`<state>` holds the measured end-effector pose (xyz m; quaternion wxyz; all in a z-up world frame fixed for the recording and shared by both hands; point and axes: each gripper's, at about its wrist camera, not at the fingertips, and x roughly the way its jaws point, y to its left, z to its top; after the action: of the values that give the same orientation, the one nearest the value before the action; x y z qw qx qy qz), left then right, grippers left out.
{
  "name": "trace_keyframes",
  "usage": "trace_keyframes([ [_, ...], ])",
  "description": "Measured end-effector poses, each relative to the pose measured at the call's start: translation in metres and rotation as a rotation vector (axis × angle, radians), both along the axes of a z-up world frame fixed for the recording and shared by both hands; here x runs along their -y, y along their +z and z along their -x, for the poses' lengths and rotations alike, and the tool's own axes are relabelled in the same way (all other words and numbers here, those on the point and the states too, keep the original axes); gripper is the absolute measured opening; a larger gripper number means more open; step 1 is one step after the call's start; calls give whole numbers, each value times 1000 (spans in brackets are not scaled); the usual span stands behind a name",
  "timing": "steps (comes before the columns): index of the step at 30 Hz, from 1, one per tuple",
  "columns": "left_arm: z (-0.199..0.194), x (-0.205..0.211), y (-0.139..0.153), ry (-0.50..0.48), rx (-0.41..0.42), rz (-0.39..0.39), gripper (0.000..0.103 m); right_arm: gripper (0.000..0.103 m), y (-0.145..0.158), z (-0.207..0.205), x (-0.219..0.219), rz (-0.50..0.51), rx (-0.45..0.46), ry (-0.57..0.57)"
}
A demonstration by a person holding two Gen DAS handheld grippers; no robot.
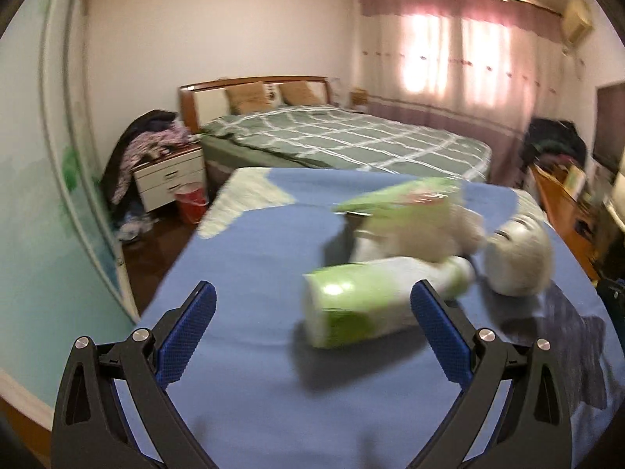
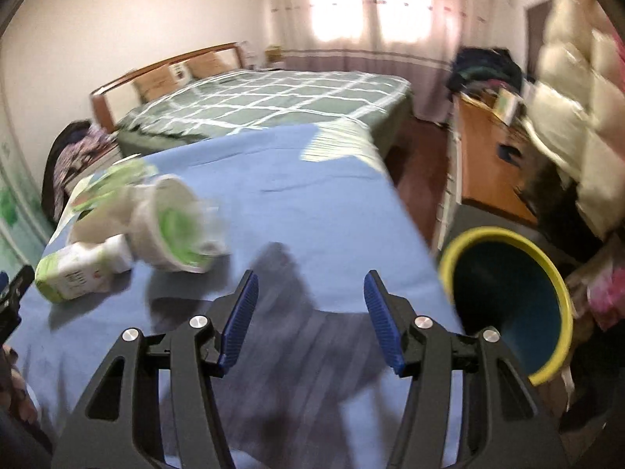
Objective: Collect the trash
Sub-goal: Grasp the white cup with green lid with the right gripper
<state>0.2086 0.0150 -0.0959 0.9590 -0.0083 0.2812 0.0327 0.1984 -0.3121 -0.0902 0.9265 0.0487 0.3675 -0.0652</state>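
Observation:
Trash lies in a cluster on a table covered in blue cloth [image 1: 250, 273]. A green-and-white bottle [image 1: 363, 305] lies on its side, with a green snack bag [image 1: 402, 199], crumpled white paper [image 1: 465, 226] and a tipped white cup [image 1: 519, 258] behind it. My left gripper [image 1: 312, 305] is open above the cloth, the bottle just ahead of its right finger. In the right wrist view the bottle [image 2: 74, 273], the cup [image 2: 172, 226] and the bag [image 2: 113, 183] sit at the left. My right gripper [image 2: 310, 293] is open over bare cloth, nothing between its fingers.
A bin with a yellow rim and dark blue inside [image 2: 508, 297] stands off the table's right edge. Beyond the table are a bed with a green checked cover [image 1: 343, 140], a white nightstand [image 1: 172, 179], a red bucket [image 1: 191, 203] and a wooden desk [image 2: 492, 156].

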Motion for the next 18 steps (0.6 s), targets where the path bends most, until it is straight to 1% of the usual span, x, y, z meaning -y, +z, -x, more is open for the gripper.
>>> trace_keyframes([
  [5, -5, -23, -9, 24, -25, 49, 98, 54, 5, -19, -27, 2, 6, 49],
  [8, -3, -21, -9, 37, -17, 52, 98, 54, 8, -24, -43, 3, 17, 83],
  [10, 1, -25, -8, 55, -9, 61, 98, 53, 8, -29, -55, -17, 22, 123],
  [12, 2, -28, -9, 76, -6, 75, 98, 47, 6, -38, -67, -8, 8, 150],
  [14, 1, -32, -11, 88, -11, 96, 98, 41, 4, -49, -74, -24, 1, 175],
  [16, -1, -36, -13, 99, -17, 119, 98, 39, 3, -54, -79, -26, 0, 182],
  [18, -1, -38, -14, 103, -18, 128, 98, 34, 3, -60, -83, -36, -10, 196],
])
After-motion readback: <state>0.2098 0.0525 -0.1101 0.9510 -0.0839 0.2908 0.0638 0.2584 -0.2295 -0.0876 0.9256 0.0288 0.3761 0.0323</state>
